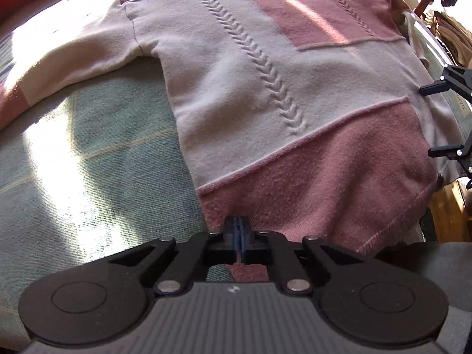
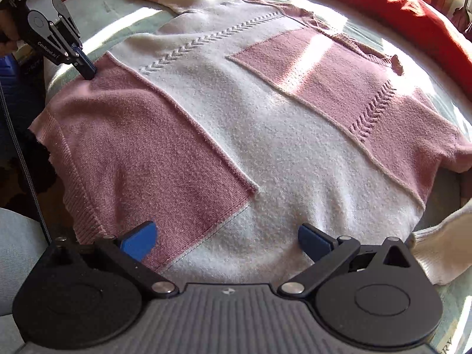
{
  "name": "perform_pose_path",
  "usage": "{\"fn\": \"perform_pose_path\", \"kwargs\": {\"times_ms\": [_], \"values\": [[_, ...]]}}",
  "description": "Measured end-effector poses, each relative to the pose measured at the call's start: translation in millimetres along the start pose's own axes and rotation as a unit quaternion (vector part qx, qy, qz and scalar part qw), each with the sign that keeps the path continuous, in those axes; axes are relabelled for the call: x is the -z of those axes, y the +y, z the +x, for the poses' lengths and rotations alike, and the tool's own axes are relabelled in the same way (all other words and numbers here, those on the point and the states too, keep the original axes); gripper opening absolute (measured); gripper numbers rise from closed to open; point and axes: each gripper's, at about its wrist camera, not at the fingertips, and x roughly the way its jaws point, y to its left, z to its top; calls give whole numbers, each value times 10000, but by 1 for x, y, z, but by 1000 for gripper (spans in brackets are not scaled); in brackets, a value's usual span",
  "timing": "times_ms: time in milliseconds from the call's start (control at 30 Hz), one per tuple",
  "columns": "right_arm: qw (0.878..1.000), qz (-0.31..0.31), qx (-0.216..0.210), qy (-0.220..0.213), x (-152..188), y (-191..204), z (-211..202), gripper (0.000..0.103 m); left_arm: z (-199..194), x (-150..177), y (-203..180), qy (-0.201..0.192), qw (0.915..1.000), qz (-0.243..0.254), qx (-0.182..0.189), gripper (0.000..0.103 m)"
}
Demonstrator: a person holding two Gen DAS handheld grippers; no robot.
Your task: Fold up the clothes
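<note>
A green checked bed cover [image 1: 97, 153] fills the scene, with a red cushion [image 2: 383, 3] along its far edge. Spread flat on the cover lies the sweater [image 2: 265, 135], a patchwork of pink and cream panels with two braided seams running down the front. One sleeve [image 1: 59, 67] stretches out sideways on the cover; the other, cream-cuffed, lies at the near right corner of the right wrist view.

The left gripper [image 1: 238, 227] points steeply down at the pink hem corner of the sweater. Its jaws are pressed together with a fold of the pink knit pinched between the blue pads. The right wrist view shows the same grip from across the sweater, the tip dug into the pink edge.

The right gripper [image 2: 225, 240] hangs over the opposite side edge of the sweater, its jaws spread wide. Its blue fingertips [image 2: 141, 240] are above the knit; nothing is between them.
</note>
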Motion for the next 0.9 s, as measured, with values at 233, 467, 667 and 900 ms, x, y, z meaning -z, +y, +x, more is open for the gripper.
{"fn": "perform_pose_path", "kwargs": {"times_ms": [233, 467, 667, 900], "values": [[9978, -577, 2, -329, -11, 14, 4, 103, -1, -12, -65, -556, 9921, 993, 522, 24], [9978, -628, 12, -223, -12, 13, 11, 103, 32, 14, -90, -28, 9894, 803, 1210, 29], [9992, -400, 15, 37, 7, 9, 2, 103, 8, 10, -92, 14, 9875, 758, 1381, 37], [9979, -523, 26, -381, -15, 13, 4, 103, 23, -20, -58, -419, 9953, 485, 723, 37]]}}
